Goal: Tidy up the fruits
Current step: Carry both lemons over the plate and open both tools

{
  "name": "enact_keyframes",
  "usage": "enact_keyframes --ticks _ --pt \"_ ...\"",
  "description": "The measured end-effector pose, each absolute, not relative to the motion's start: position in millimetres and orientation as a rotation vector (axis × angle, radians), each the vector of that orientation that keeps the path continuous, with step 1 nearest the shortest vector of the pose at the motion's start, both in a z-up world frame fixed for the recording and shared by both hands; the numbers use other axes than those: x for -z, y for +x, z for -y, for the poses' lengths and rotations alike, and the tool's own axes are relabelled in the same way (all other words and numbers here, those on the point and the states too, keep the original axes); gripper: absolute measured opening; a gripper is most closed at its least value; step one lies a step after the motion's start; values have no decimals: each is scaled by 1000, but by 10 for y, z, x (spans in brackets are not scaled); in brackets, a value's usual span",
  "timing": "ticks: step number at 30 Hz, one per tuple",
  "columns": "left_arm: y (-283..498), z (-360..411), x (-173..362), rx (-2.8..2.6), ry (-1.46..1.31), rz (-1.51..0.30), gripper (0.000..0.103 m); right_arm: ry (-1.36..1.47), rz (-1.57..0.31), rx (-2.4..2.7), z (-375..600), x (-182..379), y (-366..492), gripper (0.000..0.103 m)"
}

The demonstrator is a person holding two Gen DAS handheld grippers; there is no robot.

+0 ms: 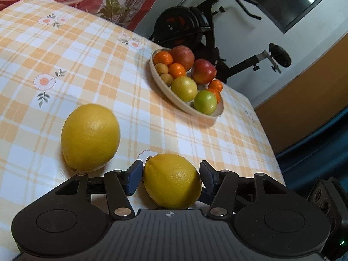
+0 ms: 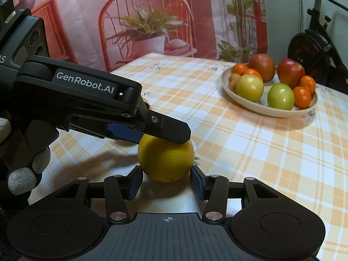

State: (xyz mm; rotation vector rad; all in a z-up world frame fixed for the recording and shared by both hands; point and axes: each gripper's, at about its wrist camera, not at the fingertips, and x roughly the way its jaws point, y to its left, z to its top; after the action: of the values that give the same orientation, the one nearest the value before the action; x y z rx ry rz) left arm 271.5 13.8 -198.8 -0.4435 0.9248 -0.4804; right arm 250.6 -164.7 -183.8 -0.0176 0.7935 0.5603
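Observation:
A yellow lemon (image 2: 165,163) rests on the checked tablecloth (image 2: 239,152), and both grippers are at it. My right gripper (image 2: 166,170) is shut on its lower sides, both pads touching the peel. My left gripper (image 1: 171,165) straddles the same lemon (image 1: 171,180) higher up. Its pads stand very close, with a sliver of gap at the left one, so it is open. One of the left gripper's fingers (image 2: 169,128) crosses the lemon's top. A second lemon (image 1: 90,137) lies loose to the left. A beige bowl (image 1: 163,89) (image 2: 261,109) beyond holds apples, tangerines and green-yellow fruits.
A gloved hand (image 2: 21,180) holds the left tool. The table's right edge (image 1: 267,143) drops off just past the bowl. A black exercise bike (image 1: 184,28) (image 2: 308,50) stands behind it. A printed backdrop (image 2: 152,21) hangs along the far side.

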Motion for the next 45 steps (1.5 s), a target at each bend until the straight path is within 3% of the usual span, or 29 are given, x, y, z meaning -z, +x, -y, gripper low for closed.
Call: enact_keyframes --ticks 28,45 --pt "3207 353 816 568 -359 -679 60 -81 -496 -508 2057 761 2996 45" --pt "4207 843 1311 588 -309 -835 60 -28 -636 -464 2599 1268 4035 45"
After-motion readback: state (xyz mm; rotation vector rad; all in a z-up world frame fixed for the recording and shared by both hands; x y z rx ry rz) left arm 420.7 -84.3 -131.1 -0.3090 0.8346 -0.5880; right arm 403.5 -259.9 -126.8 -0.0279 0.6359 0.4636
